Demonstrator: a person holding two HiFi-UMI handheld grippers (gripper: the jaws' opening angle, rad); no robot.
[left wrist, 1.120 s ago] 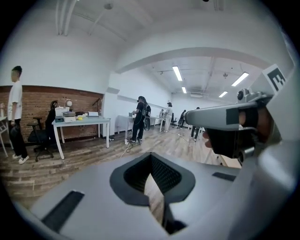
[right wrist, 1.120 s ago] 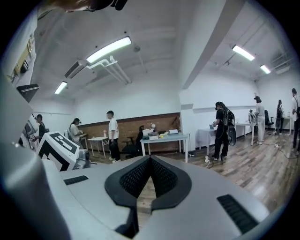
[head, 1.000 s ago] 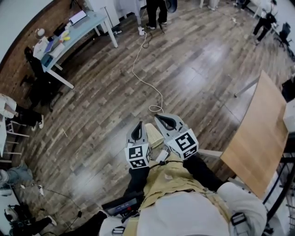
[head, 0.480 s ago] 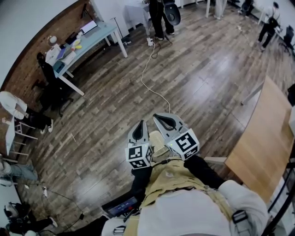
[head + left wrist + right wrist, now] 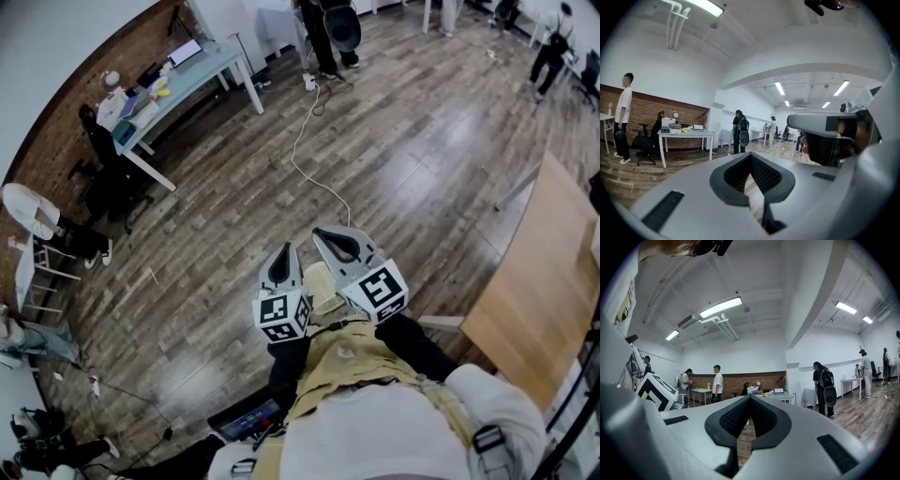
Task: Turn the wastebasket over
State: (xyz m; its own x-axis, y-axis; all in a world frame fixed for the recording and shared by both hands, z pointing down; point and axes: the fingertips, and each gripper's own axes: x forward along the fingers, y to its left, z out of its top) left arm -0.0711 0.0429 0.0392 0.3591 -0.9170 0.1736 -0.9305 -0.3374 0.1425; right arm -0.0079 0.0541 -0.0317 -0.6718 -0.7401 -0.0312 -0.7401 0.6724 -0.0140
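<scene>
Both grippers are held close in front of the person's chest, side by side and pointing out level over the wooden floor. My left gripper is shut, its fingertips meeting with nothing between them. My right gripper is shut too and holds nothing. A pale woven thing, which may be the wastebasket, lies on the floor below and between them, mostly hidden by the grippers. Neither gripper view shows it; both look across the room.
A wooden table stands at the right. A white cable snakes over the floor ahead. A light desk with a dark chair stands at the far left by the brick wall. Several people stand at the far end.
The head view has swung, so the desk and cable now sit lower and further right in it. Both grippers stay shut and side by side, raised slightly.
</scene>
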